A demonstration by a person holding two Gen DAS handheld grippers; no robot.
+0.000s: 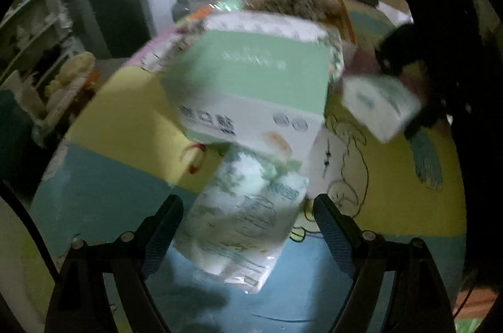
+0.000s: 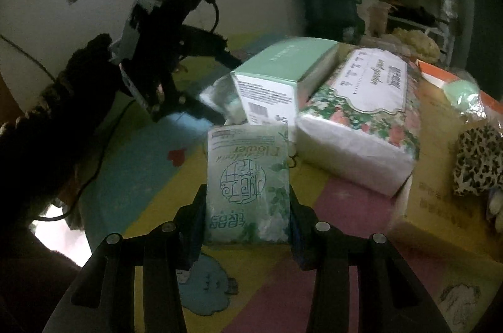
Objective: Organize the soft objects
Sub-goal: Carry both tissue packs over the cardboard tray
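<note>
The right claw (image 2: pixel 248 207) is clamped on a green tissue pack (image 2: pixel 248 175) printed with "Flower", both fingers pressed into its long sides, which makes sense since a squishy pack holds best pinched across the narrow way. It's held up off the foam play mat (image 2: pixel 151 169), just near of the pile it probably belongs with: a mint-green tissue box (image 2: pixel 283 72) leaning on a clear-wrapped tissue pack (image 2: pixel 220 97), and a floral tissue pack (image 2: pixel 364 119) to the right resting partly on a cardboard box (image 2: pixel 440 201). Far right there's a leopard-print fabric thing (image 2: pixel 478 160). The left claw (image 1: pixel 248 226) is spread wide, fingers either side of that clear-wrapped pack (image 1: pixel 242 219) but not touching it as far as I can tell; that view is pretty blurry. My guess is it's lining up a grab under the box.
</note>
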